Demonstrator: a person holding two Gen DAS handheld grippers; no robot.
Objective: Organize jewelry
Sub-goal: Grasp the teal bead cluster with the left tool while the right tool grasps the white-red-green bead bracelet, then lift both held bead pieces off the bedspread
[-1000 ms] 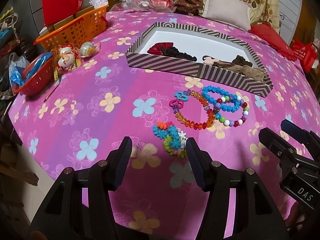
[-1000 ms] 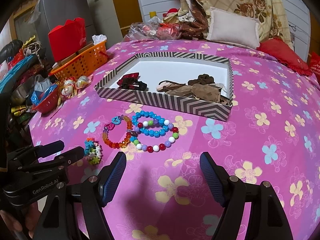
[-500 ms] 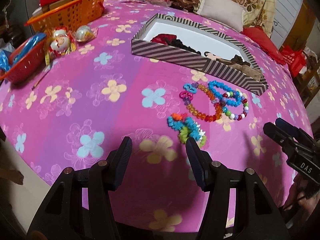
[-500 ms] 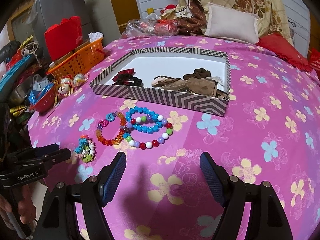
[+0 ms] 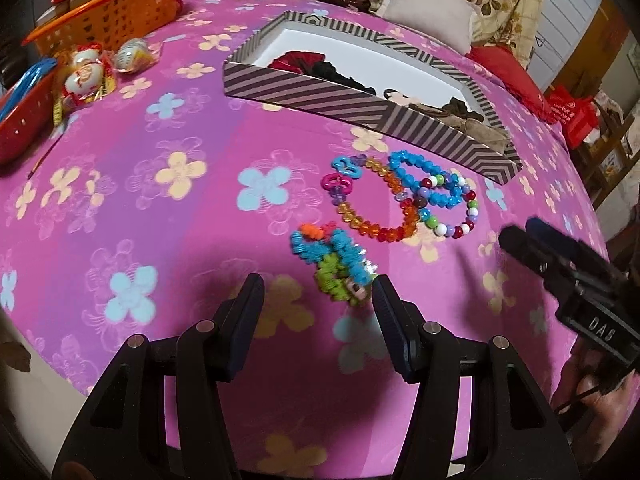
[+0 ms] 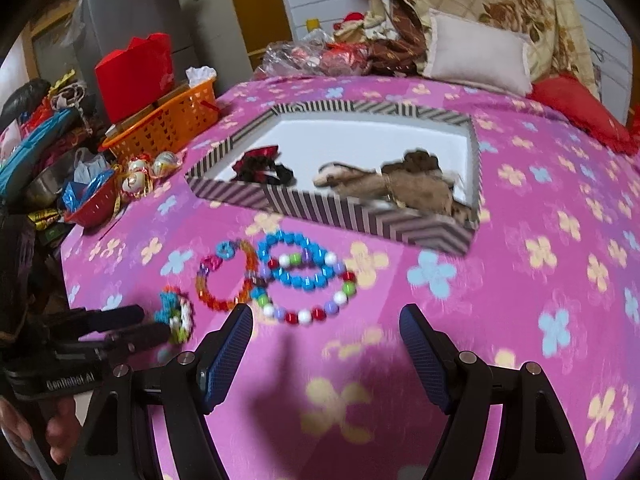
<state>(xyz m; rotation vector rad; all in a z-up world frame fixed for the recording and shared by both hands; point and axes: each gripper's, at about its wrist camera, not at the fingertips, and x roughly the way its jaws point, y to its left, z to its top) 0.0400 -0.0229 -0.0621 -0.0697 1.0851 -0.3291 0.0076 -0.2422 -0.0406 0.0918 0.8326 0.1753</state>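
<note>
Broadly, a bed [image 6: 520, 280] under a pink flowered cover fills both views, with pillows [image 6: 476, 56] at its head and a grey cabinet [image 6: 132, 20] beyond. On the cover sits a striped box [image 5: 360, 100] holding dark and tan cloth pieces; an orange basket [image 5: 112, 20] stands at the edge. Just before the box lie three overlapping bead bracelets [image 5: 400, 200] and a spiky bracelet [image 5: 336, 264]. The left gripper [image 5: 318, 308] hovers with fingers apart and empty beside the spiky bracelet; the right gripper [image 6: 326, 340] is likewise spread and empty.

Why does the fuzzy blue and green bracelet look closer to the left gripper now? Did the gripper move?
Yes. The left gripper has come down toward the fuzzy bracelet; the bracelet itself keeps its place beside the orange bead bracelet.
</note>
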